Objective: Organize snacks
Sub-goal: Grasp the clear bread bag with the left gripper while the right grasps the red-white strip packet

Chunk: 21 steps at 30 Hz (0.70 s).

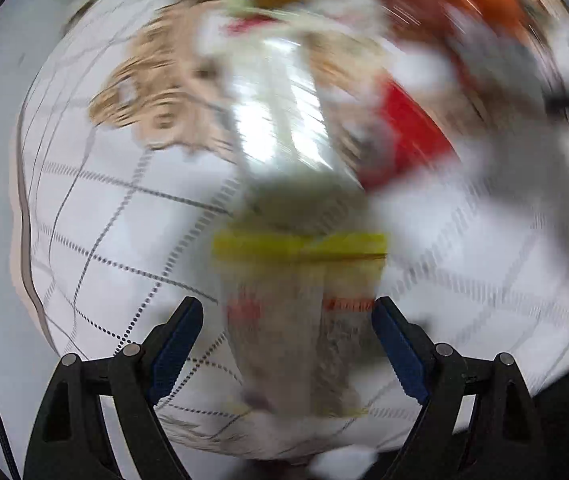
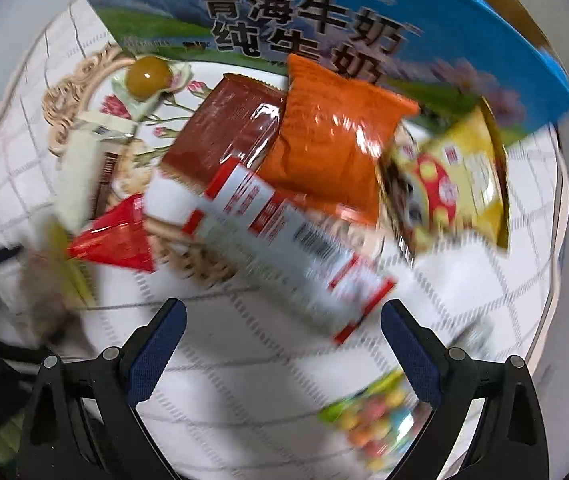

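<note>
In the blurred left wrist view, a clear snack pack with a yellow band (image 1: 300, 280) lies on the checked cloth (image 1: 116, 232), reaching in between the fingers of my left gripper (image 1: 286, 316). The jaws stand open; the right pad is at the pack's edge. In the right wrist view my right gripper (image 2: 284, 308) is open, pointing down over the cloth. Just beyond its fingertips lies a white and red box (image 2: 284, 232), and past it an orange packet (image 2: 324, 140), a dark red packet (image 2: 224, 132) and a yellow packet (image 2: 456, 184).
A woven tray (image 2: 64, 92) holds a floral plate, an amber jelly cup (image 2: 148, 76) and a white pack (image 2: 80, 168). A red packet (image 2: 116, 236) lies by it. A blue milk carton box (image 2: 324, 20) stands behind. A colourful candy pack (image 2: 372, 420) lies near the right finger.
</note>
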{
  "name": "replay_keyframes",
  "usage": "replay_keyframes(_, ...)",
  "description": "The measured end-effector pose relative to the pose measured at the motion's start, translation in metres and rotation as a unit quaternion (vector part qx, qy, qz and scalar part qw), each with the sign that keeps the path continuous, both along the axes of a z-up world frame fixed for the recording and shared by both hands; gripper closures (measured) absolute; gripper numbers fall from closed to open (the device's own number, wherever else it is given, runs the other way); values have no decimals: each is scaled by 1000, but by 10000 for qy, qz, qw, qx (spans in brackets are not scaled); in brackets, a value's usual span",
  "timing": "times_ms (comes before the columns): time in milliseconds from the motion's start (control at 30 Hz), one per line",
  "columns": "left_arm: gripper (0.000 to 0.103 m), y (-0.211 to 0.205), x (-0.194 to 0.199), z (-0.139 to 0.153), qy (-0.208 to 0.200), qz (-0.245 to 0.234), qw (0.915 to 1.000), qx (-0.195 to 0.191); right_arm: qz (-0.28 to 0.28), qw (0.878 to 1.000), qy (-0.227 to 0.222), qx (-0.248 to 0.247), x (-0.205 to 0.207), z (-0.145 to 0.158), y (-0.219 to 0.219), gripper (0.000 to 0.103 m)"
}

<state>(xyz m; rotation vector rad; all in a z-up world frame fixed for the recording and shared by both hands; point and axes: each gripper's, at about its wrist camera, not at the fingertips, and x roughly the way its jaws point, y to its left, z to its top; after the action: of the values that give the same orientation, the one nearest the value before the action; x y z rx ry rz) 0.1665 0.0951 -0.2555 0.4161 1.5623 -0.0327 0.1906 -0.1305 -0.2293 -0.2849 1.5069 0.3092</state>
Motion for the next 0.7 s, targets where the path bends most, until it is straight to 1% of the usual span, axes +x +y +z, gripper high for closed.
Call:
replay_keyframes(33,17,8,9,5,-55,345,9993,-166,228,9997,-20,-110,3,-7,6,3)
replay_keyframes(100,17,20,20,13,-78,809,9952,-552,622,9975,-44,-339,7,-19,17,3)
replay_keyframes(133,17,25,23,18,-77,952,9929,-706,800,9958,-23,-449,9,-26,22,4)
replay_keyframes(167,17,27,25,21,-84,1035,9911,-832,859,9950,10,-513,10,-32,24,8)
replay_keyframes(200,17,29,25,25,-98,1080,9900,-899,829,9951,101,-529,11,-39,25,19)
replay_keyframes(233,17,31,25,29,-112,1102,9893,-955,758,9957,155,-506,11,-41,24,20)
replay_keyframes(300,17,28,22,38,-107,972,9898,-1039,502,9978,242,-353,9,-40,19,25)
replay_keyframes(333,17,28,19,42,-106,860,9916,-965,343,9984,356,-269,7,-41,14,26)
replay_keyframes(400,17,26,12,47,-132,671,9938,-875,-4,9971,758,18,-2,-43,4,28)
replay_keyframes(433,17,23,8,47,-53,545,9953,-804,-155,9950,963,204,-9,-46,0,28)
replay_keyframes(500,17,23,2,41,80,509,9963,-682,-376,9909,1222,420,-20,-50,-5,25)
replay_keyframes(533,17,26,-1,35,188,590,9956,-703,-523,9874,1376,574,-25,-52,-8,25)
replay_keyframes(600,17,34,-6,20,404,831,9925,-806,-722,9804,1619,860,-29,-55,-13,15)
replay_keyframes(700,17,46,-4,-5,713,1386,9811,-1145,-869,9784,1561,1043,-30,-53,-21,15)
